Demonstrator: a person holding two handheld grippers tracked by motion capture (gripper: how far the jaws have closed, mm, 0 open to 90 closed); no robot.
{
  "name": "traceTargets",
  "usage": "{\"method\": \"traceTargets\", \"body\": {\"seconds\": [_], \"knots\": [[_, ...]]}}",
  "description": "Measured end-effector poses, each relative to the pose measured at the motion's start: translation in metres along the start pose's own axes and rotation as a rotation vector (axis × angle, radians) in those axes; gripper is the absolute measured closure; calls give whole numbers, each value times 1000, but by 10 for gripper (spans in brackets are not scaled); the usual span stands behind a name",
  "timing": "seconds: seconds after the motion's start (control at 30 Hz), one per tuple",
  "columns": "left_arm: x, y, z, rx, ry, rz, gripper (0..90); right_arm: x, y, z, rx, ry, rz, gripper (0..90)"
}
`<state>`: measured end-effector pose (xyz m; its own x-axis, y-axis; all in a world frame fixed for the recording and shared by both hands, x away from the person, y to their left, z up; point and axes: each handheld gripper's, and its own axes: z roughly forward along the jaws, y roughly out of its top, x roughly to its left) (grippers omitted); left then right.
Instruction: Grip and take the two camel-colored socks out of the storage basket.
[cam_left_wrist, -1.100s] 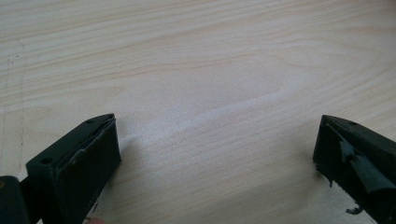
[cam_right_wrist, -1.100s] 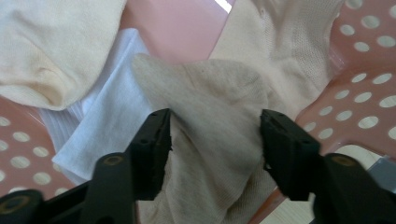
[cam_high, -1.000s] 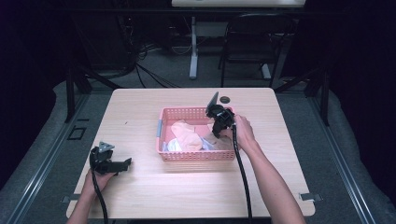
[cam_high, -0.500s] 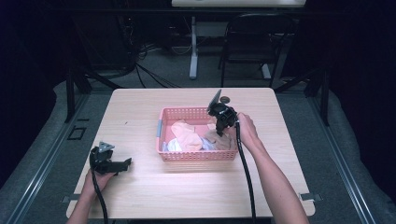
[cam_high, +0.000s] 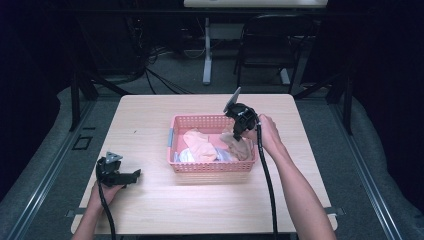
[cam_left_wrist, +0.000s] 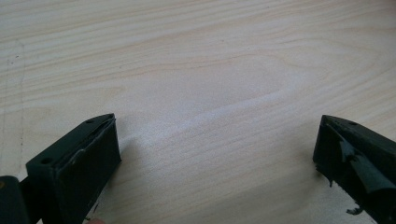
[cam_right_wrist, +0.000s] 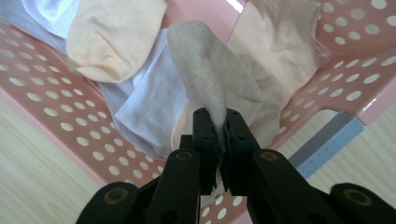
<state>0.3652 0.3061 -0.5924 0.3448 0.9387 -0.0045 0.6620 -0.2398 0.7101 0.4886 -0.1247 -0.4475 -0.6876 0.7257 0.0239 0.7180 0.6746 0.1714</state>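
Right tongs (cam_right_wrist: 219, 135) pinch a beige sock (cam_right_wrist: 219, 79) above the basket (cam_high: 200, 121); left tongs (cam_left_wrist: 215, 154) gape wide over the bench (cam_left_wrist: 210, 70).

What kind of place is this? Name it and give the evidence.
Probably a lab or recording room, not a home. A bare wooden table stands on grey carpet amid dark surroundings, cables run across the floor behind it, and a pink basket of socks is worked with cabled right tongs.

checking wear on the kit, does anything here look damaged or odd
Yes: the pad lining the left gripper's right-hand jaw is torn, with ragged shreds hanging off it. The pink basket sits square on the table.
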Motion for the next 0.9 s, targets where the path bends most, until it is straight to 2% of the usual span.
{"method": "traceTargets", "body": {"seconds": [0.23,0.43,0.5,0.67,0.9], "knots": [[0,0,0,0,0,-1,2,2,0,-16,-30,8,6,852],[0,0,0,0,0,0,2,8,3,-41,-57,-13,-15,852],[0,0,0,0,0,-1,2,10,4,-56,-69,-16,-16,852],[0,0,0,0,0,-1,2,13,3,-69,-80,-39,-27,852],[0,0,0,0,0,-1,2,14,4,-77,-81,-29,-26,852]]}}
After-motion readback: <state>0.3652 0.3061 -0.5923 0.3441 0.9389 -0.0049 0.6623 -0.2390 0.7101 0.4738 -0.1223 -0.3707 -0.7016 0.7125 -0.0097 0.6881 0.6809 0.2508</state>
